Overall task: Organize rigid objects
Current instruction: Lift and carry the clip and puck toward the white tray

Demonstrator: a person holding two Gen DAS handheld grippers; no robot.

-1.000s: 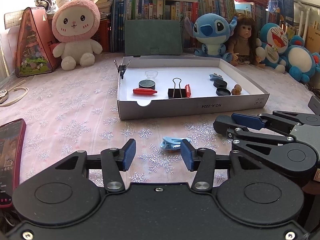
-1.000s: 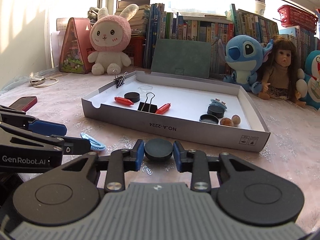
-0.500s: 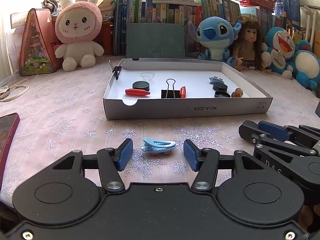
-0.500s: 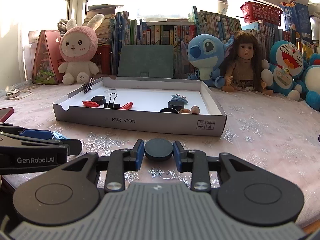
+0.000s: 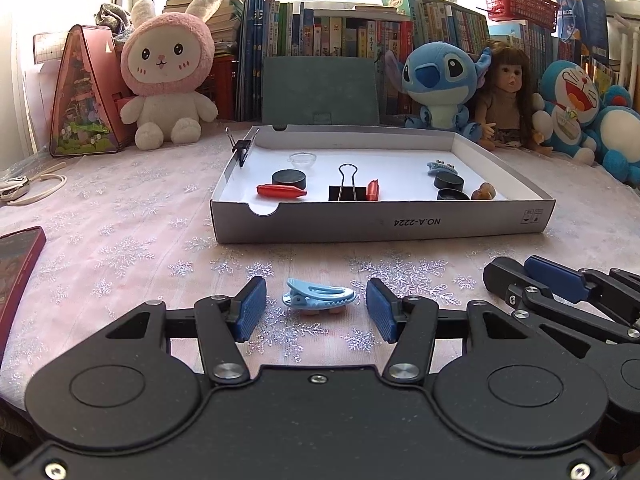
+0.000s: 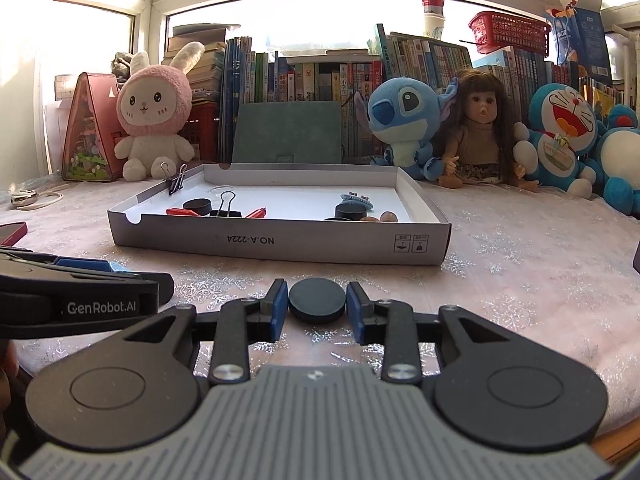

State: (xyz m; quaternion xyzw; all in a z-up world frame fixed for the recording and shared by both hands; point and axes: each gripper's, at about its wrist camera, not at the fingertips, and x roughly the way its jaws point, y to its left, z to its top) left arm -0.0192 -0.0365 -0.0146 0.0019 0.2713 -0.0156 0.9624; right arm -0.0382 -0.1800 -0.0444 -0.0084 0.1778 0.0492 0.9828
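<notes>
A blue hair clip [image 5: 318, 298] lies on the snowflake tablecloth between the pads of my left gripper [image 5: 316, 308]. That gripper is open and touches nothing. In the right wrist view a black round disc [image 6: 317, 304] sits low on the cloth between the pads of my right gripper [image 6: 317, 308]. Its jaws are opening, with only a sliver of gap on each side of the disc. Behind both stands the white cardboard box [image 5: 380, 222], holding binder clips, red clips, black discs, a hair clip and nuts. The right gripper [image 5: 505, 280] shows at the left view's right edge.
A red phone [image 5: 16, 264] lies at the table's left edge, and a cord with a small device [image 5: 24, 190] lies further back. Plush toys, a doll [image 5: 506, 96] and a row of books line the back. The left gripper [image 6: 162, 282] crosses the right view's left side.
The left gripper has shifted so that the hair clip now sits centred between its pads. The right gripper's view has dropped towards the table, and its pads have eased off the black disc.
</notes>
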